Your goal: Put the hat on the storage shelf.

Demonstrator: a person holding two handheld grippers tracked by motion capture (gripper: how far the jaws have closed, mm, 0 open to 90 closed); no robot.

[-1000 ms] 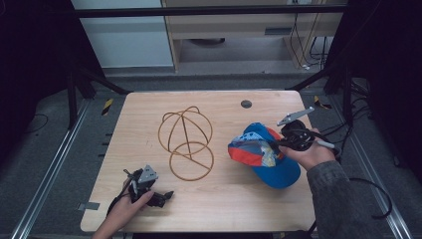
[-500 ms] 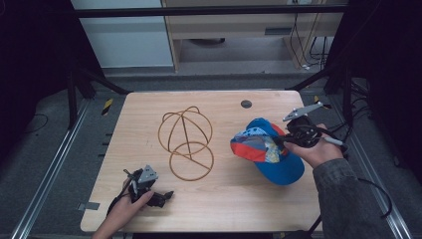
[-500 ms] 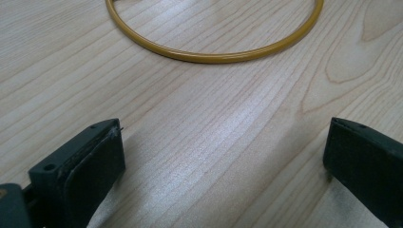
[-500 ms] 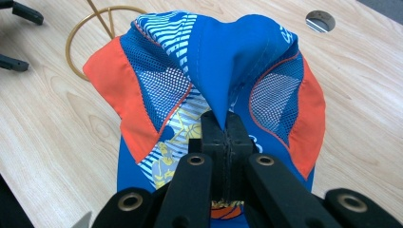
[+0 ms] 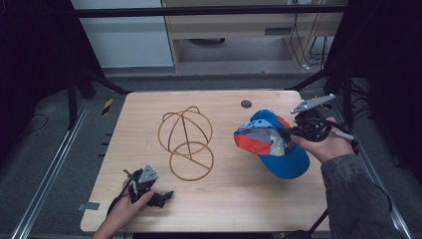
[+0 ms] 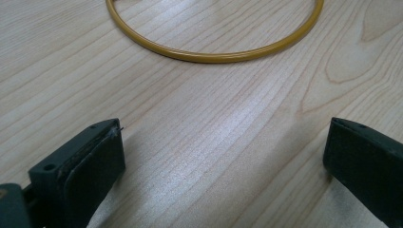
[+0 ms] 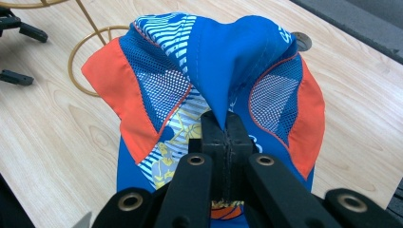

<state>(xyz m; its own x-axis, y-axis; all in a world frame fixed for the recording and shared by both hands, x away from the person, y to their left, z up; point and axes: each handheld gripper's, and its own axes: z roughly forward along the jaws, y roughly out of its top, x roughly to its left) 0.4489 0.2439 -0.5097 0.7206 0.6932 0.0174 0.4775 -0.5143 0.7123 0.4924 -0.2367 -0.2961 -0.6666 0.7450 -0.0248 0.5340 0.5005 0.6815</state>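
1. Gripping a fold of blue fabric, the right gripper [image 7: 222, 130] has its two black jaws pressed together on the cap [image 7: 209, 76]; in the right gripper view the pinched cloth rises in a peak just above the jaw tips.
2. In the high view the cap [image 5: 271, 142] sits right of centre in the frame, over the right part of the wooden table [image 5: 234, 199], with its blue brim pointing toward the lower right and its orange and mesh panels facing left.
3. Whether the cap's brim touches the tabletop or hangs just above it cannot be told from the high view.
4. The right gripper [image 5: 291, 132] shows at the right of the high view, held by the person's right hand [image 5: 326, 147], whose grey sleeve [image 5: 356, 199] comes in from the lower right corner.
5. The gold wire stand [image 5: 186, 142] is at the centre of the high view, a domed frame rising over a round base ring, near the cap's left side but apart from it.
6. The left gripper [image 5: 161, 195] rests low on the table at the lower left of the high view, held by the left hand [image 5: 127, 209].
7. In the left gripper view its jaws stand wide apart with nothing but bare wood between them, and the stand's base ring [image 6: 214, 54] curves across the top of that frame.
8. A small dark round spot [image 5: 246, 104] lies on the table near its far edge, above the cap in the high view.
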